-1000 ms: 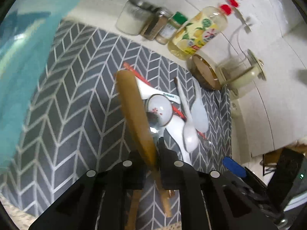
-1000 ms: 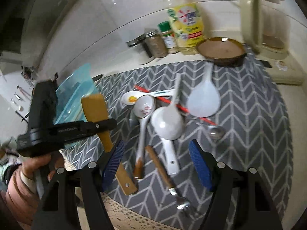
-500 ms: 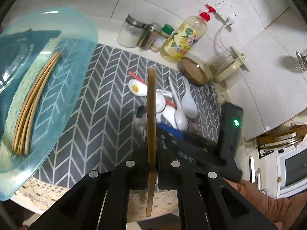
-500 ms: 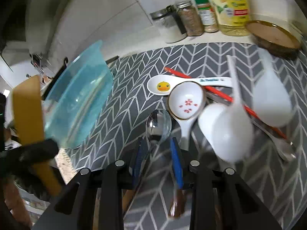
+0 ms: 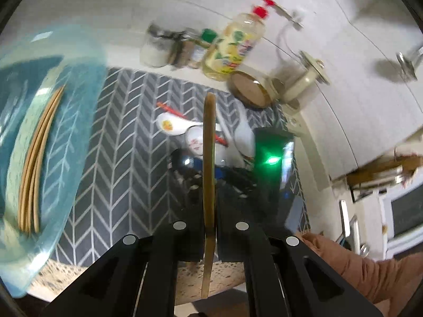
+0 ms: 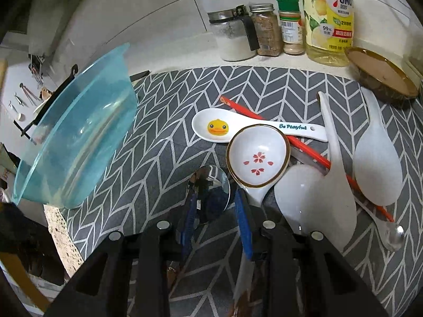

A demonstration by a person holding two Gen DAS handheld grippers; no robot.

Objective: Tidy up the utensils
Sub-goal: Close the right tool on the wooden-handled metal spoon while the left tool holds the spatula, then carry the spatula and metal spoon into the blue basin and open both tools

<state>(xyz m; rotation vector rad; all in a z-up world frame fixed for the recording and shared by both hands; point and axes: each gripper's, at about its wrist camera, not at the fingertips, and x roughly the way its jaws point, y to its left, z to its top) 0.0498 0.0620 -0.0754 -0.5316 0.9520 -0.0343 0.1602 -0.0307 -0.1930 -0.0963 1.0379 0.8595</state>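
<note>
My left gripper (image 5: 210, 227) is shut on a wooden spatula (image 5: 208, 158), held edge-on above the mat near the front edge. A blue basin (image 5: 53, 137) with wooden chopsticks (image 5: 37, 163) sits to its left. My right gripper (image 6: 214, 211) has its blue pads either side of a metal spoon (image 6: 211, 187) on the mat; the handle runs back between the jaws. Beside it lie a cherry-blossom spoon (image 6: 257, 155), a duck spoon (image 6: 216, 128), red chopsticks (image 6: 304, 145) and white plastic spoons (image 6: 375, 158).
A grey chevron mat (image 6: 164, 145) covers the counter. At the back stand a salt jar (image 6: 232, 37), spice jars (image 6: 267, 29), a soap bottle (image 6: 327, 18), a brown bowl (image 6: 380, 76) and a kettle (image 5: 301, 84). The basin (image 6: 76, 148) stands left.
My right gripper has dropped lower and its jaws have narrowed around the metal spoon. My left gripper has held the spatula raised and shifted slightly, with the view blurred.
</note>
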